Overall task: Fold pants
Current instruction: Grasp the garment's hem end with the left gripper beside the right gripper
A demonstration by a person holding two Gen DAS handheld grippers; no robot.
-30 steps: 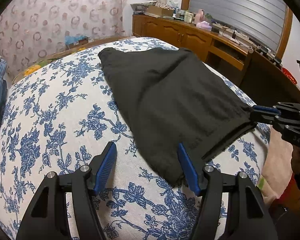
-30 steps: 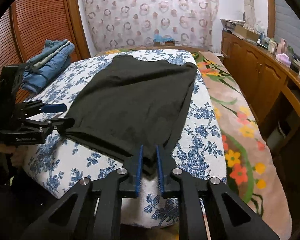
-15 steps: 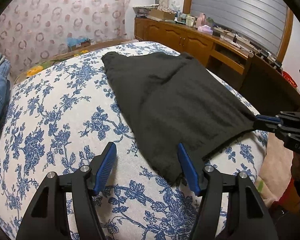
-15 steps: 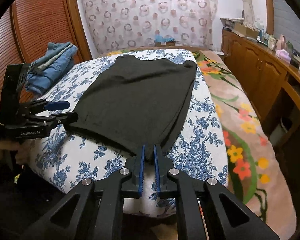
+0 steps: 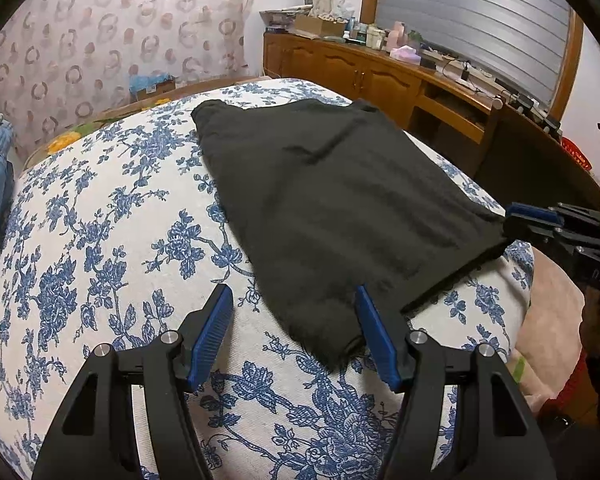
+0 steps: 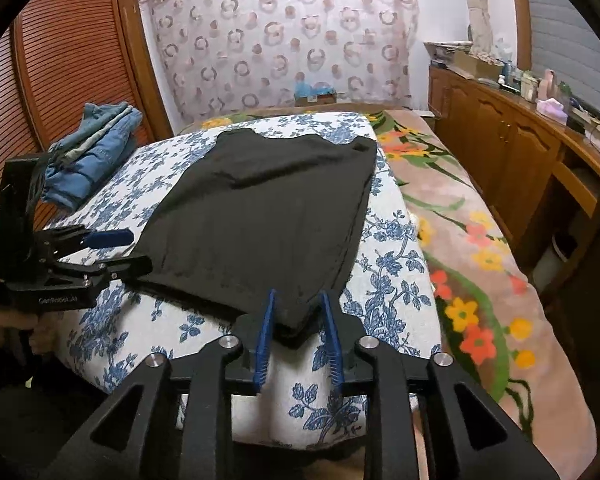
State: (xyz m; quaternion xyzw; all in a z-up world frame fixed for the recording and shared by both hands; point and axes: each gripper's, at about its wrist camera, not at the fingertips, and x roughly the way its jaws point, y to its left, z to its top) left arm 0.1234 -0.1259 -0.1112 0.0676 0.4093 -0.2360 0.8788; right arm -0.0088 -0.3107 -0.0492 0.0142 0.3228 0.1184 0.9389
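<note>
Both grippers stand at the near hem of the black pants (image 6: 260,216). The left gripper (image 5: 292,332) is spread wide; the right gripper (image 6: 298,320) is parted around its corner, not pinching. Next, I judge, both must close on the hem to fold it.

— What covers the bed?
— A white cloth with blue flowers (image 6: 384,240), over a pink floral blanket (image 6: 476,248).
— And around it?
— Folded jeans (image 6: 96,152) on the left, a wooden cabinet (image 6: 500,148) on the right, a circle-patterned curtain (image 6: 284,40) behind.
</note>
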